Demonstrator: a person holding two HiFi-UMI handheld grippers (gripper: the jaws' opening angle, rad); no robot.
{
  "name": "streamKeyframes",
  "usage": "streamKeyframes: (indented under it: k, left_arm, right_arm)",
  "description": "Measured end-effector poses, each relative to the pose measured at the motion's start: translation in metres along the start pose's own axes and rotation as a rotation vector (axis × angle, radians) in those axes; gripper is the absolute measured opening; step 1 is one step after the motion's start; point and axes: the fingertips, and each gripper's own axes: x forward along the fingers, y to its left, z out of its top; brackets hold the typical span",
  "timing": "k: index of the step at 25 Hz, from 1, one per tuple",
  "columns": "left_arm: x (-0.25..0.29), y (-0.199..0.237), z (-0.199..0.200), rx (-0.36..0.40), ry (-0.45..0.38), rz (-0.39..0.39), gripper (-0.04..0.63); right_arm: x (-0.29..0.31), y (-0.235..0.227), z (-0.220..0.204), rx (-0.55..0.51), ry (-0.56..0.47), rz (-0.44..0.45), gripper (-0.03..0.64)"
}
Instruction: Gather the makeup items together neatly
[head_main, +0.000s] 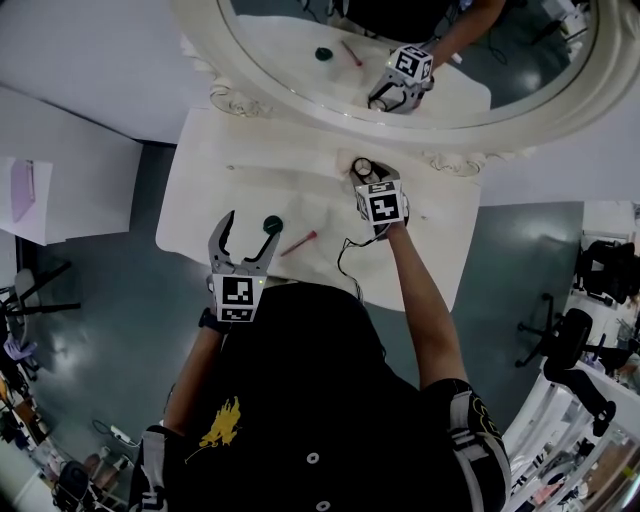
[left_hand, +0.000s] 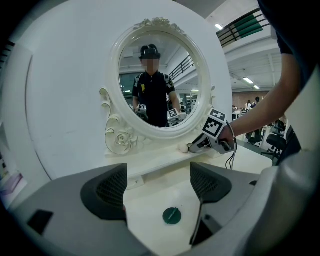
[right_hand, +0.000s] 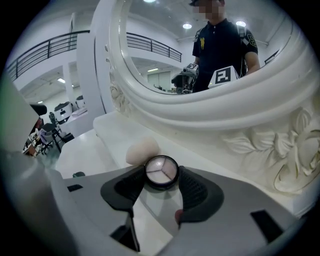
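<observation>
My right gripper (head_main: 365, 178) is shut on a small round black eyeshadow compact (right_hand: 161, 171), held at the foot of the mirror. A beige egg-shaped sponge (right_hand: 142, 150) lies just behind the compact on the ledge. My left gripper (head_main: 247, 232) stands open with nothing between its fingers, near the table's front. A dark green round lid (left_hand: 172, 215) lies flat on the table just beyond its jaws, and a red pencil (head_main: 300, 242) lies to the right of that lid. The left gripper view also shows the right gripper (left_hand: 197, 146) by the sponge (left_hand: 184, 148).
A white vanity table (head_main: 200, 200) carries a large oval mirror with an ornate white frame (head_main: 330, 130) along its back. A black cable (head_main: 345, 262) trails from the right gripper over the table's front edge. Office chairs stand on the grey floor at the right (head_main: 560, 340).
</observation>
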Motion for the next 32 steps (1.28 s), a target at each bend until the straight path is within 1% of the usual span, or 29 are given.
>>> streamKeyframes:
  k: [3, 7, 12, 21, 29, 32]
  left_arm:
    - [-0.001, 0.000, 0.000, -0.007, -0.002, 0.002, 0.400]
    - [-0.005, 0.004, 0.001, 0.004, -0.008, 0.011, 0.400]
    - [-0.013, 0.005, 0.004, -0.017, -0.031, 0.031, 0.400]
    - [-0.037, 0.016, -0.012, -0.041, -0.031, 0.069, 0.400]
    - [-0.059, 0.015, -0.018, -0.048, -0.040, 0.078, 0.400]
    - [-0.063, 0.013, -0.025, -0.055, -0.038, 0.083, 0.400]
  right_arm:
    - [-0.001, -0.001, 0.000, -0.009, -0.005, -0.004, 0.233]
    - [0.001, 0.001, 0.001, 0.003, -0.006, 0.008, 0.233]
    - [-0.003, -0.001, -0.001, 0.004, -0.013, 0.000, 0.235]
    - [-0.004, -0.001, -0.002, 0.026, -0.038, -0.030, 0.244]
    - [-0.012, 0.002, -0.012, 0.061, -0.035, -0.055, 0.249]
    - [-0.015, 0.002, -0.016, 0.101, -0.061, -0.053, 0.249]
